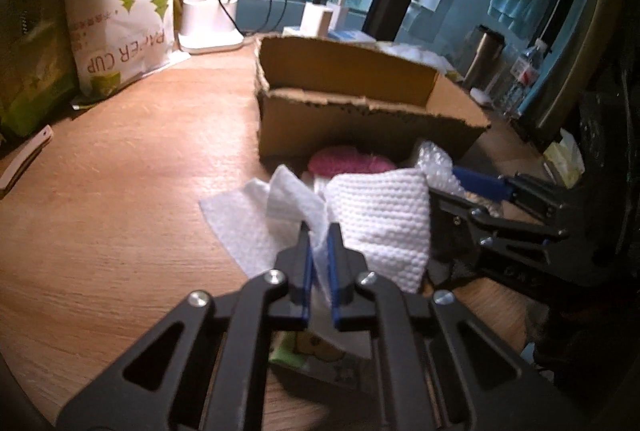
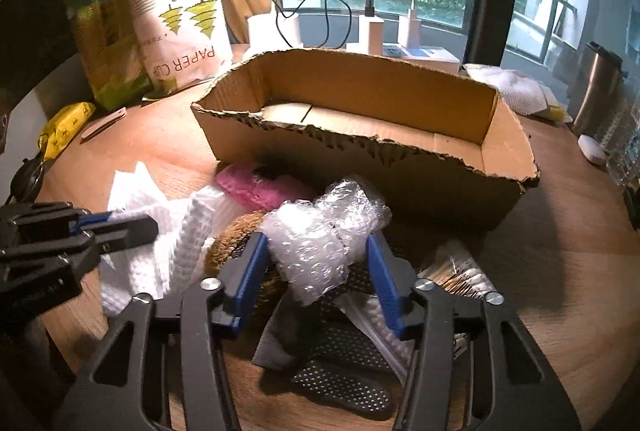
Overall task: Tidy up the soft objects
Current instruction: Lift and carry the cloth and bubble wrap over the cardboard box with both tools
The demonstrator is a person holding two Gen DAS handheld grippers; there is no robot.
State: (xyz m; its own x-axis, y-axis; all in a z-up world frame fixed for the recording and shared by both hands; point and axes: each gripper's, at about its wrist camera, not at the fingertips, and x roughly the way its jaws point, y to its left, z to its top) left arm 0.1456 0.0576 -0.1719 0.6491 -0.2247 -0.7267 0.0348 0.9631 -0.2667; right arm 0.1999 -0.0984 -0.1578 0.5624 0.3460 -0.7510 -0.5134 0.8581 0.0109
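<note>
At twelve o'clock from my pile stands the open brown cardboard box (image 2: pixel 360 135), nothing in it that I can see, which I judge to be the bin for the soft things heaped against its near wall. My left gripper (image 1: pixel 319 231) is pinched shut on the white embossed paper towel (image 1: pixel 384 219), lifting it; at three o'clock my right gripper (image 2: pixel 316 251) is spread around the crumpled clear bubble wrap (image 2: pixel 320 231), not yet squeezing.

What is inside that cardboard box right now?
The cardboard box looks empty: only its bare floor shows in the right wrist view. The strip just behind its torn near wall is hidden, so something small could lie there.
</note>
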